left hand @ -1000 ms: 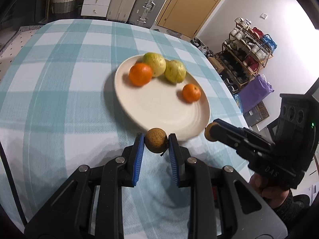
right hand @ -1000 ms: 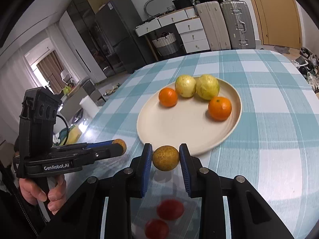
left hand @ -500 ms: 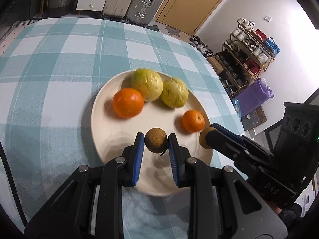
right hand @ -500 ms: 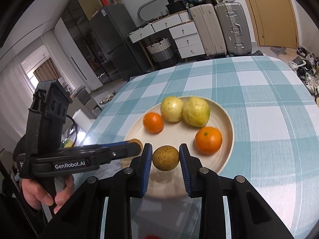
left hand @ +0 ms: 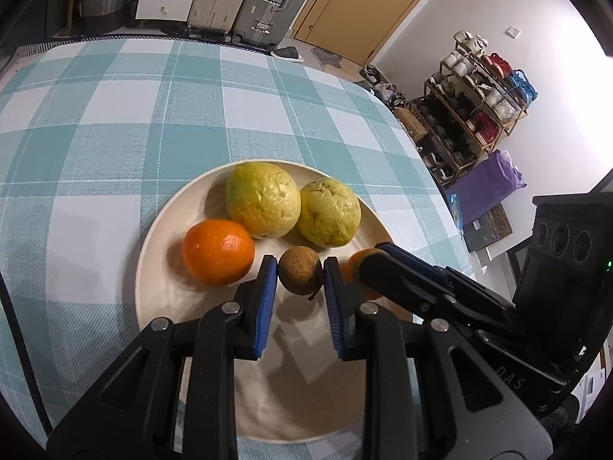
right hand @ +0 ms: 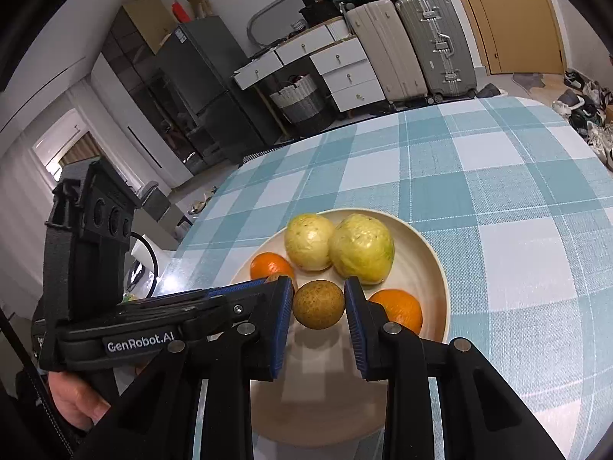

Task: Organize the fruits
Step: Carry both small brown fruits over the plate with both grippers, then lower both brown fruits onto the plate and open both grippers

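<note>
We hold a small brown fruit in the left gripper and another in the right gripper, jaws clamped across their middles above the plate; both look light, firm, round, liable to roll.

your near half of the plate is bare. far half is crowded: two guavas touching, large orange at left edge. right gripper crosses the right rim, hiding the small orange. tablecloth beyond the far rim is open.
</note>
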`<state>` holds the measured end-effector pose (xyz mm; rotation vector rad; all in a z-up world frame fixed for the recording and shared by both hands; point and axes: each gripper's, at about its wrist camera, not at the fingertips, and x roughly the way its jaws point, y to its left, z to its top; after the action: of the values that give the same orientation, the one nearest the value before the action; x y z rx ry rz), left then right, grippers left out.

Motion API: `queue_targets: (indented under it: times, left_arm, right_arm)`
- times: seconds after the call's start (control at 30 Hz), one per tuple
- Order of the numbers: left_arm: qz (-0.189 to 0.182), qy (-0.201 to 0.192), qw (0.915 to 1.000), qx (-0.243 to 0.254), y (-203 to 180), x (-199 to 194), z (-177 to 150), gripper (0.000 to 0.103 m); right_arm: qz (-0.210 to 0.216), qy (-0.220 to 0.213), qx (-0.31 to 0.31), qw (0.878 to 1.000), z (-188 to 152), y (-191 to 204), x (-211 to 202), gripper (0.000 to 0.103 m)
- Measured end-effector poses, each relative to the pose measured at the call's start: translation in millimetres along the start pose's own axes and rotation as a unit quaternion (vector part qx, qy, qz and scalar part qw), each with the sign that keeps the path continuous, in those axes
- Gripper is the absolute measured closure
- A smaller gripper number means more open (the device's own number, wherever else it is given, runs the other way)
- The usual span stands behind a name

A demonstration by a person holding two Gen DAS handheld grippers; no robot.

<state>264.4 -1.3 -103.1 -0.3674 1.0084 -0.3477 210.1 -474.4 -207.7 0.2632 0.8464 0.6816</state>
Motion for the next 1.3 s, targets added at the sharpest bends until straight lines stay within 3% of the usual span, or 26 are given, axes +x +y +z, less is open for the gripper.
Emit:
queue_targets:
  times: [0.2, 0.33, 0.6, 0.97, 1.13, 1.2, 1.3]
  left_arm:
    - [-0.011, -0.004, 0.9999, -0.004, -0.1, 2.7, 4.9, 0.081]
    - [-0.029, -0.01, 0.9995, -0.008, 0.3, -3.0, 6.5, 0.073]
    - [-0.015, -0.022, 0.9997, 0.0, -4.3, -23.7, -6.3, 0.06]
    - [0.013, -0.037, 0.9991, 0.013, -14.4, -57.6, -39.0, 0.048]
    - [0.027, -0.052, 0.9981, 0.02, -22.2, -76.1, -56.0, 0.033]
    - [0.032, -0.056, 0.9977, 0.022, -25.4, -83.3, -64.0, 0.031]
    - [0.041, -0.06, 0.9969, 0.03, -30.1, -91.9, -73.5, 0.028]
  right_arm:
    - [-0.001, 0.0, 0.016, 1.0, 6.0, -6.7, 8.7, 0.073]
    - [0.005, -0.01, 0.025, 1.0, 8.0, -10.8, 7.2, 0.058]
    - [-0.004, -0.054, 0.036, 0.998, 5.1, -19.0, -23.7, 0.054]
    - [-0.031, -0.049, 0.032, 0.998, -19.4, -20.2, -60.2, 0.049]
    - [-0.034, -0.066, 0.027, 0.997, -31.2, -14.5, -78.9, 0.032]
    - [-0.035, -0.077, 0.021, 0.996, -36.1, -10.4, -87.8, 0.022]
    - [-0.037, -0.086, 0.009, 0.996, -41.5, -3.0, -97.9, 0.016]
